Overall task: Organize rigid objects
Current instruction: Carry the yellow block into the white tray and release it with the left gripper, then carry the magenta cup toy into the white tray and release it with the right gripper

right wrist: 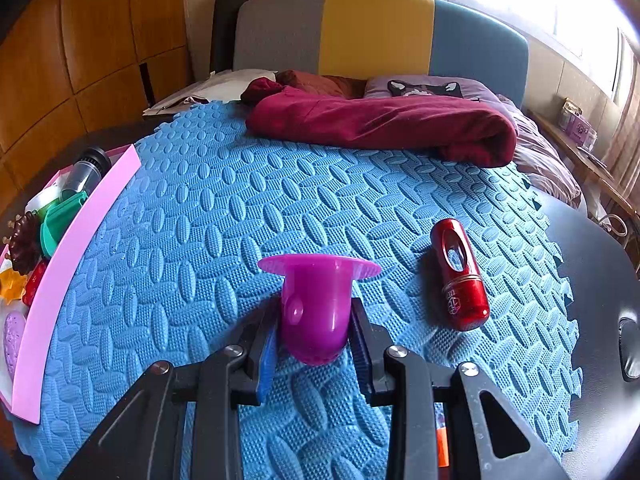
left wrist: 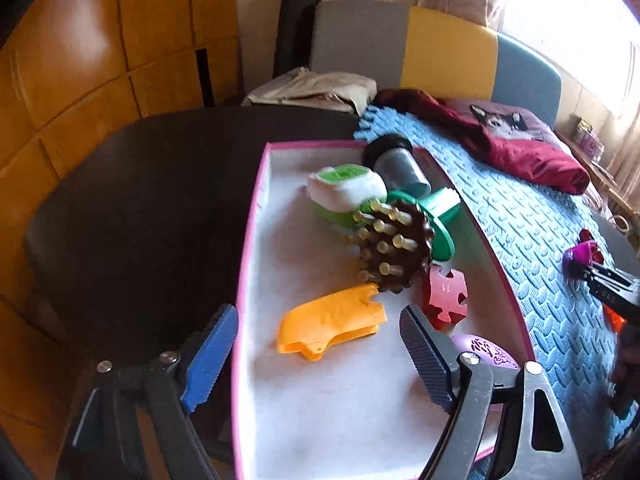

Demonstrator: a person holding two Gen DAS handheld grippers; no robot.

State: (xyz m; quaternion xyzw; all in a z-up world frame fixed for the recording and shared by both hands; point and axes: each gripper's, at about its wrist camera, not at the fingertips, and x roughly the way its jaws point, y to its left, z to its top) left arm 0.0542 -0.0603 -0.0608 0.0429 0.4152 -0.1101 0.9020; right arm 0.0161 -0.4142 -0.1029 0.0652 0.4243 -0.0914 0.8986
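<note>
My right gripper (right wrist: 316,320) is shut on a purple cup-shaped strainer (right wrist: 316,300) with a wide rim, just above the blue foam mat (right wrist: 240,208). A red metal capsule (right wrist: 460,276) lies on the mat to its right. My left gripper (left wrist: 316,344) is open and empty over the pink-rimmed white tray (left wrist: 256,216). The tray holds an orange piece (left wrist: 332,324), a brown spiked massager (left wrist: 396,248), a red cross-shaped block (left wrist: 444,296), a green funnel-like part (left wrist: 440,216), a green-white ball (left wrist: 344,188), a grey cylinder (left wrist: 396,164) and a purple perforated piece (left wrist: 488,350). The right gripper with the strainer shows in the left wrist view (left wrist: 580,254).
A dark red garment (right wrist: 380,124) and a pillow (right wrist: 428,88) lie at the mat's far end. The tray (right wrist: 80,232) sits at the mat's left edge on a dark table (left wrist: 140,208). The table's dark surface (right wrist: 600,280) shows on the right. Wooden panels stand to the left.
</note>
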